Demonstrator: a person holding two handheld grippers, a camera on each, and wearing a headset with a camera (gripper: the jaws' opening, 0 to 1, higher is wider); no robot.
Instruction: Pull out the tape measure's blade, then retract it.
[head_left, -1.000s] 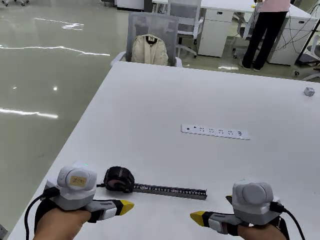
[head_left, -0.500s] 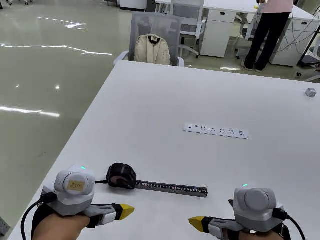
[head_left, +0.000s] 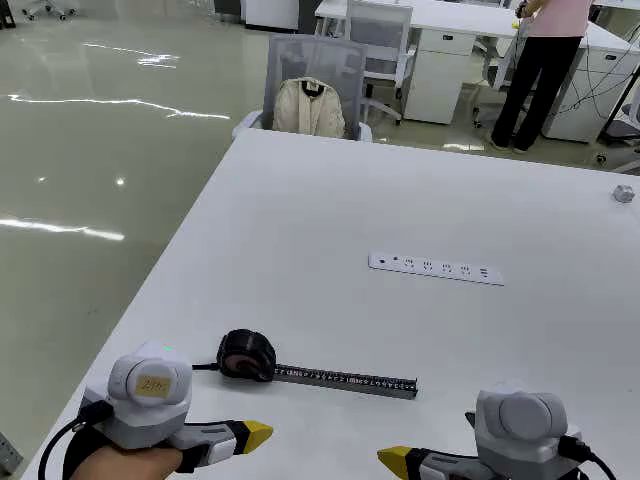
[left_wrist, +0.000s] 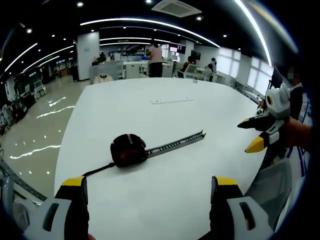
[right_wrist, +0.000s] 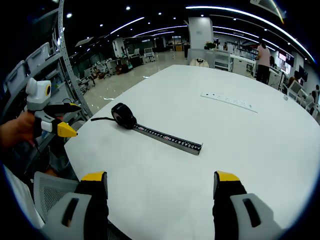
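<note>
left claw (head_left: 255, 436) spread, right claw (head_left: 395, 461) spread

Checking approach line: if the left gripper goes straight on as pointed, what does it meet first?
Probably the tape measure, about where its blade emerges, centred between the left gripper's open jaws; height unclear.

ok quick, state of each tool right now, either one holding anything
Left tool: open, holding nothing.
Right tool: open, holding nothing.
The black round tape measure lies untouched on the white table, blade out.
</note>
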